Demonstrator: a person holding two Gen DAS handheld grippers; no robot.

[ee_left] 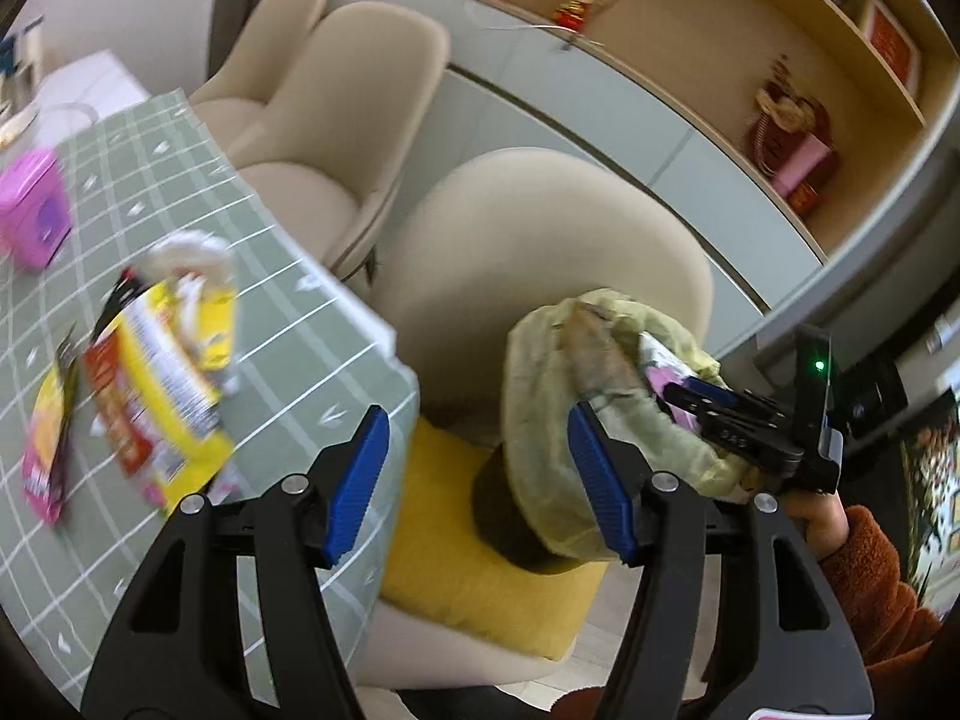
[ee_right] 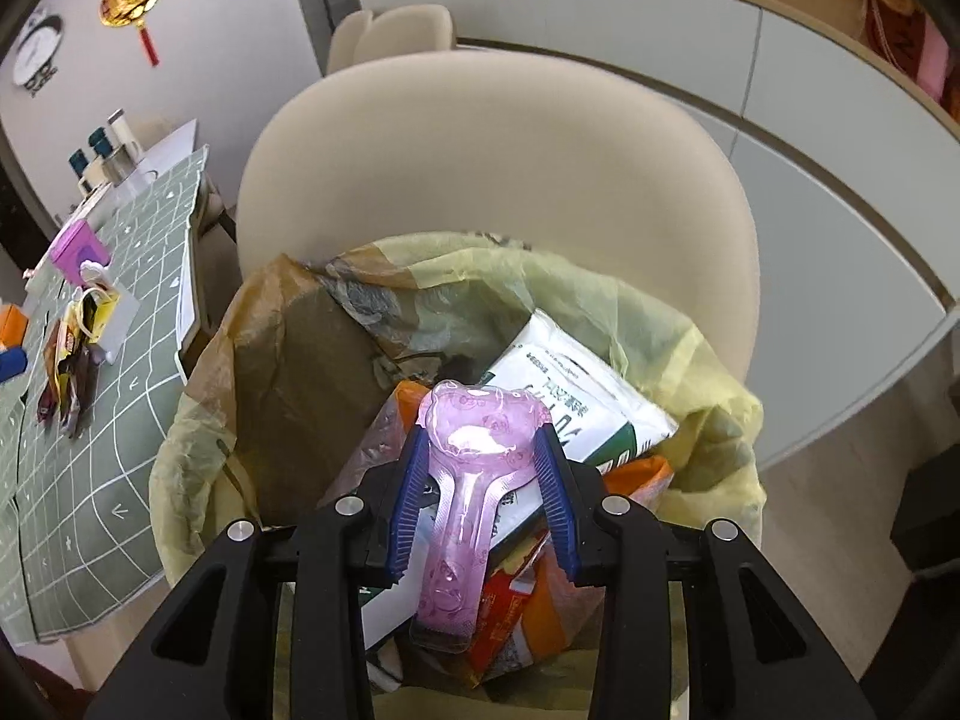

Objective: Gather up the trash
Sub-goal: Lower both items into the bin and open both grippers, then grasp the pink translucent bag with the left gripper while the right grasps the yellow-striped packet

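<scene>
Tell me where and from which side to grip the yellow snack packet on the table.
Grip the yellow snack packet at its edge nearest the table edge, coming from above: it lies flat, and other wrappers crowd its far side. The left gripper is open.

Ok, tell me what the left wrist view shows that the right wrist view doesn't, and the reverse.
Only the left wrist view: the empty left gripper, open, and the yellow cushion under the bin.

Only the right wrist view: the right gripper shut on a pink plastic package, a white packet inside the bin, and a wall clock.

Both: the lined trash bin, the green checked tablecloth and its wrappers.
</scene>
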